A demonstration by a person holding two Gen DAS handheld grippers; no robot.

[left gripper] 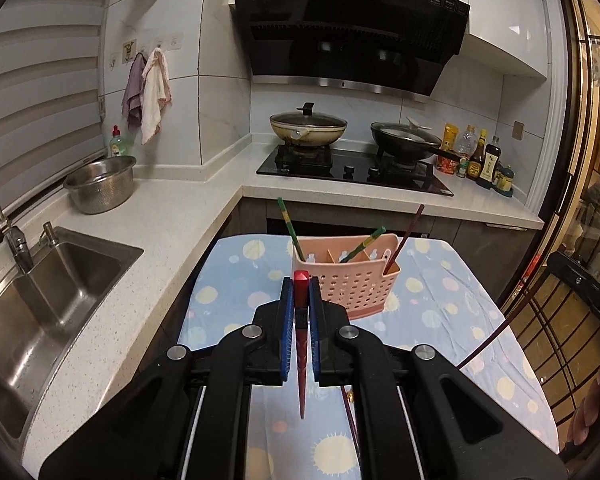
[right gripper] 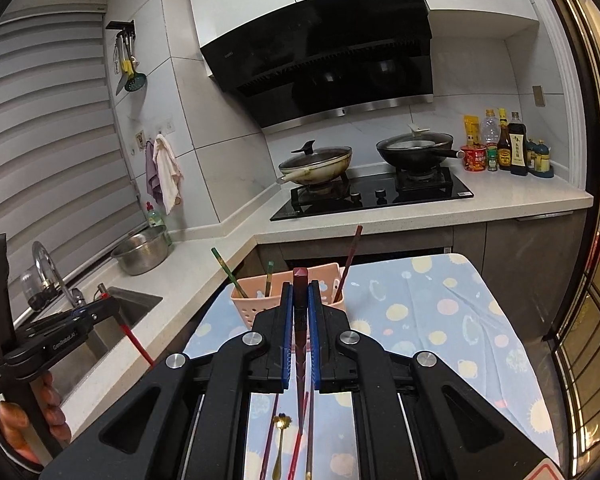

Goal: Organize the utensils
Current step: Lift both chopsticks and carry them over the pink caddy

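In the left wrist view my left gripper [left gripper: 301, 285] is shut on a red chopstick [left gripper: 302, 360] that stands upright between the blue pads. Just beyond it, a pink perforated basket [left gripper: 356, 288] on the spotted blue cloth holds green chopsticks [left gripper: 290, 226] and a dark red one [left gripper: 406, 236]. My right gripper [right gripper: 300, 289] is shut on a dark maroon chopstick [right gripper: 300, 320], with the basket [right gripper: 247, 308] behind it. The left gripper [right gripper: 100, 311] shows at the left of the right wrist view, over the counter edge, the red chopstick [right gripper: 137, 345] hanging below it. Several loose chopsticks [right gripper: 269, 436] and a gold spoon [right gripper: 279, 440] lie beneath.
A steel sink [left gripper: 56, 280] and faucet lie to the left, with a steel colander bowl [left gripper: 100, 186] behind. The hob [left gripper: 352, 168] carries two lidded pans, and sauce bottles [left gripper: 484, 160] stand at its right. The cloth-covered table [left gripper: 452, 292] ends at the right near a glass door.
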